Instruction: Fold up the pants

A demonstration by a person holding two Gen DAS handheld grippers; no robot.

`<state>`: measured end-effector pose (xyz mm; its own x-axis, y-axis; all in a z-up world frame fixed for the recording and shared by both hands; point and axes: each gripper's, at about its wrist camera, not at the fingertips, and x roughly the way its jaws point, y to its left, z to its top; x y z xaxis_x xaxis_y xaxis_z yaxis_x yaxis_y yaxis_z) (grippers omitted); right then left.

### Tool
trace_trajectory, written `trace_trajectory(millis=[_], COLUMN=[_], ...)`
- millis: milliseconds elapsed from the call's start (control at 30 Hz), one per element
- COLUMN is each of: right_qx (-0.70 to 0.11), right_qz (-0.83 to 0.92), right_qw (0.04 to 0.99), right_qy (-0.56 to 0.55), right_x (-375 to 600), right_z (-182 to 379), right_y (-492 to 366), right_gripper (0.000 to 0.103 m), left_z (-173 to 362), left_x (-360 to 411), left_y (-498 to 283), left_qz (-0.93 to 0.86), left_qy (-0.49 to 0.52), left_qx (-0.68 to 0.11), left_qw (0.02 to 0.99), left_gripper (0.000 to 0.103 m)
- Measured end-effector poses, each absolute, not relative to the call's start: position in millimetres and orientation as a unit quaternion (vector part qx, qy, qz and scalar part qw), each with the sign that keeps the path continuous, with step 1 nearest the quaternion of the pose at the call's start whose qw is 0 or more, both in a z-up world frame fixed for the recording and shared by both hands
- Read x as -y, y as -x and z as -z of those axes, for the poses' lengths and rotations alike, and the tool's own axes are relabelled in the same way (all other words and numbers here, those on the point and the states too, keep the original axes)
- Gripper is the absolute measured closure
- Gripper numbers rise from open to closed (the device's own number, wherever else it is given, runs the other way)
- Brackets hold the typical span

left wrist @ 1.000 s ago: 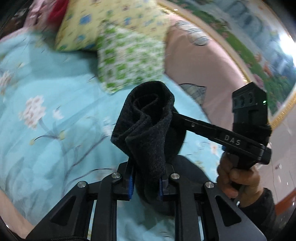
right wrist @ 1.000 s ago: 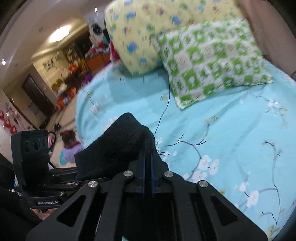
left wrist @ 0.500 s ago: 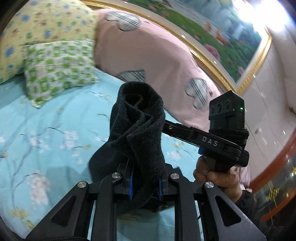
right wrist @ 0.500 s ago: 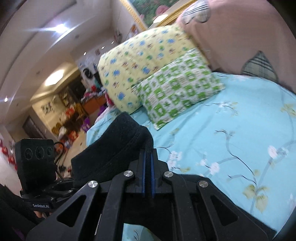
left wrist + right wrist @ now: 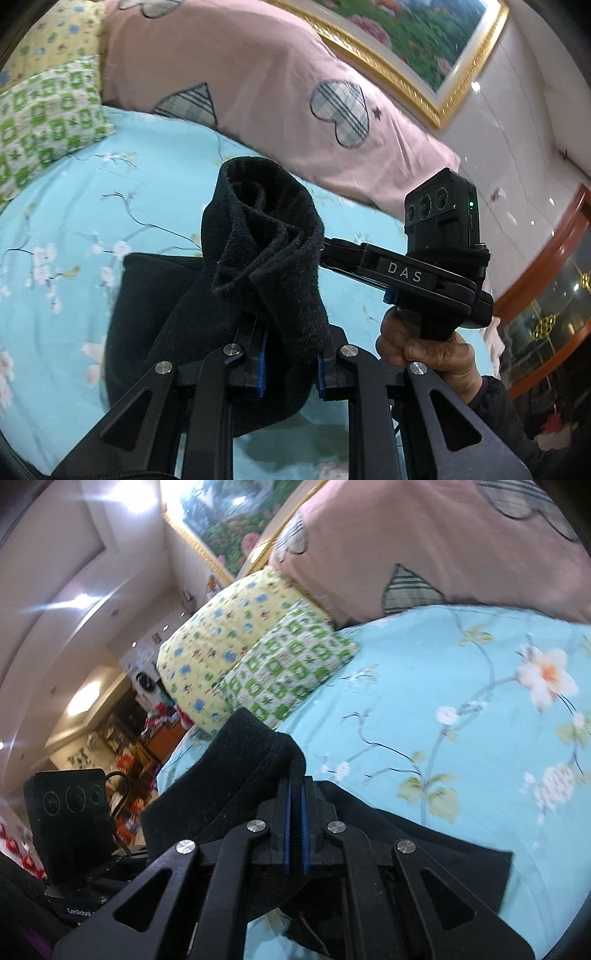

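The black fleece pants (image 5: 266, 258) are held up over the turquoise flowered bed sheet (image 5: 74, 192). My left gripper (image 5: 290, 363) is shut on a bunched fold of the pants, which rises in a roll above its blue pads. My right gripper (image 5: 295, 827) is shut on another edge of the pants (image 5: 236, 771); its blue pads pinch a thin seam. The rest of the cloth hangs down onto the sheet. In the left wrist view the right gripper's body (image 5: 417, 273) reaches in from the right, held by a hand (image 5: 428, 343).
A pink quilt with plaid hearts (image 5: 280, 92) lies along the bed's far side. A green checked pillow (image 5: 284, 672) and a yellow pillow (image 5: 221, 638) lie at the head. A gold-framed picture (image 5: 406, 44) hangs on the wall.
Both grippers have swung with the pants toward the pink quilt and the wall. The pillows have slid to the left edge of the left view. The grips have not changed.
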<state>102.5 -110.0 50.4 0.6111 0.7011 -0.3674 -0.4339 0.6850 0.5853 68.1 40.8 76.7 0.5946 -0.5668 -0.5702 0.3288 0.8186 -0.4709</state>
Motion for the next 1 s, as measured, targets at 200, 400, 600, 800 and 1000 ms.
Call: trace_trajectory(millis=[200,400,600,800,1000], right_qx=[-0.302,-0.31,-0.329,-0.34,-0.331], right_qz=[-0.306,-0.294,-0.267,-0.197,-0.118], right_qw=[0.862,0.854,0.85,0.867,0.892], right_qy=[-0.268,-0.298,-0.313,-0.305,-0.285], right_x=[146,166,180,197,211], right_z=[-21,8,27,29,19], right_y=[-98,-97,-97,-88,-61], right_gripper=[0.097,0.098,0.094,0.09,0.043], left_z=[-55,-35,-20,-15,-20], left_x=[-2,15,31,41,41], left_y=[-83,-92,-102,-103,-97], left_qz=[0.263,0.269,0.287,0.319,0.344], left_qy=[0.133,0.117,0.099,0.092,0.098], left_qx=[-0.396,-0.414,-0.424,-0.416,-0.408], left_qw=[0.87,0.862,0.853,0.847,0.84], left_gripper=[0.085,0.085,0.08,0.056,0.039])
